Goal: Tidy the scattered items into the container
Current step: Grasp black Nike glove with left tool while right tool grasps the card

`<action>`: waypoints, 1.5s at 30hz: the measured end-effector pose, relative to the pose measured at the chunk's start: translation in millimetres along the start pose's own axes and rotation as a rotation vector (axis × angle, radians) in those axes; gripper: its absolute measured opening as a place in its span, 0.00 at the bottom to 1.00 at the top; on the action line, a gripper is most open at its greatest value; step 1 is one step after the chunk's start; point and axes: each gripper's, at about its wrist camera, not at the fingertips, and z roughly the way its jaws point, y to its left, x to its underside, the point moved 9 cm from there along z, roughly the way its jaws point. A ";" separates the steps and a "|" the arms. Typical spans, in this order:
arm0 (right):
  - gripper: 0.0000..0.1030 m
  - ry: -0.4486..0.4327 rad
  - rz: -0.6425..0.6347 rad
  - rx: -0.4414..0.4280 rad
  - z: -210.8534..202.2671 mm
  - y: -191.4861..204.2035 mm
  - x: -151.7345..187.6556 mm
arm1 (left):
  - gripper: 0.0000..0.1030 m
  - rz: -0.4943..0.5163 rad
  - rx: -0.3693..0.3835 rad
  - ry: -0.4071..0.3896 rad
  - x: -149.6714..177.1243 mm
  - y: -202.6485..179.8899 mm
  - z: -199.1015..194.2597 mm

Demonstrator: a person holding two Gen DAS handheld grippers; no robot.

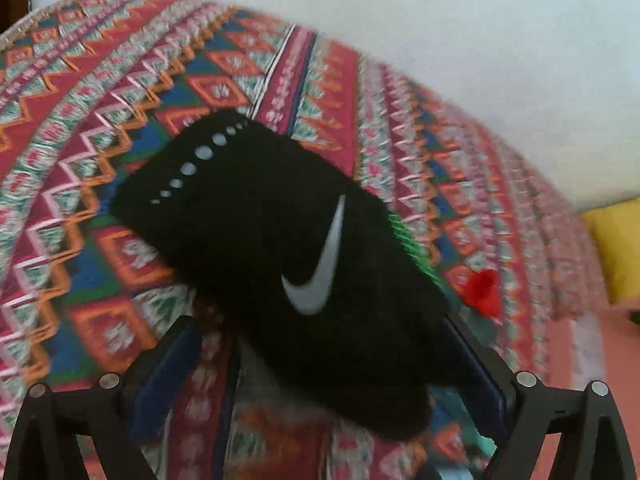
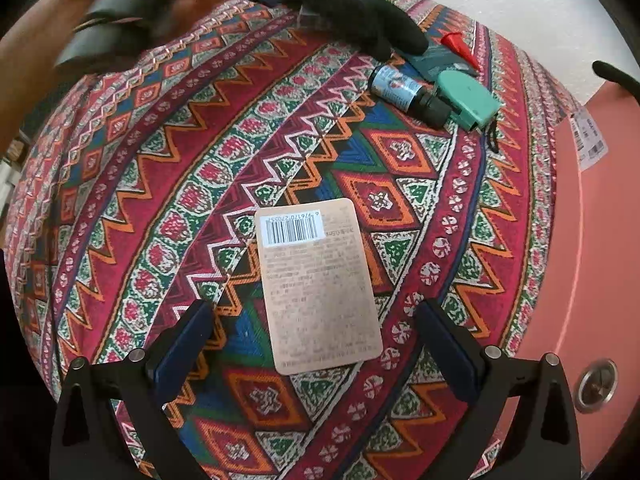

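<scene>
A black knit glove (image 1: pixel 280 248) with a white swoosh and a row of white dots lies on the patterned cloth (image 1: pixel 120 160). It sits between the fingers of my left gripper (image 1: pixel 320 324), which is open, and its cuff end covers the right finger. The view is blurred. In the right wrist view the same glove (image 2: pixel 360 16) is at the far edge. A tan card (image 2: pixel 320 284) with a barcode lies flat on the cloth, between the fingertips of my open right gripper (image 2: pixel 314 307).
Beyond the card lie a small dark bottle (image 2: pixel 404 90) with a blue label, a teal plastic piece (image 2: pixel 466 100), a dark teal card (image 2: pixel 436 60) and a red cone (image 2: pixel 454 42). A pink surface (image 2: pixel 592 240) with a metal disc (image 2: pixel 596 386) borders the cloth on the right. A person's arm (image 2: pixel 24 60) is at the upper left.
</scene>
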 end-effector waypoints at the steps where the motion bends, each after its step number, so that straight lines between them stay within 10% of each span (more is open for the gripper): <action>1: 1.00 0.001 0.002 -0.005 1.2 -0.7 -0.1 | 0.84 0.002 -0.015 -0.021 -0.5 2.1 0.8; 2: 0.99 -0.001 0.005 -0.012 1.2 -1.4 -0.5 | 0.61 0.015 -0.026 -0.050 -2.1 2.6 -2.0; 4: 0.91 -0.010 0.030 -0.033 -1.9 -5.5 -2.5 | 0.52 -0.004 0.019 -0.057 -0.5 5.4 -9.6; 6: 0.53 -0.021 0.064 -0.057 -6.6 -10.9 -5.1 | 0.33 -0.064 0.088 -0.057 5.5 15.0 -29.2; 15: 0.18 -0.106 0.220 -0.143 -38.2 -34.7 -14.0 | 0.17 0.034 0.202 -0.144 78.5 67.4 -186.2; 25: 0.10 -0.240 0.223 -0.215 -88.1 -1.6 -26.8 | 0.17 0.004 0.232 -0.185 165.5 134.9 -269.3; 31: 0.10 -0.243 0.173 -0.245 -95.2 32.1 -25.0 | 0.18 0.011 0.188 -0.074 202.9 154.6 -232.5; 39: 0.10 -0.201 0.163 -0.243 -75.6 37.3 -18.8 | 0.76 -0.049 0.146 -0.060 195.1 163.7 -204.2; 45: 0.11 -0.190 0.173 -0.250 -70.2 30.0 -19.9 | 0.81 -0.107 0.088 -0.049 181.1 169.2 -175.4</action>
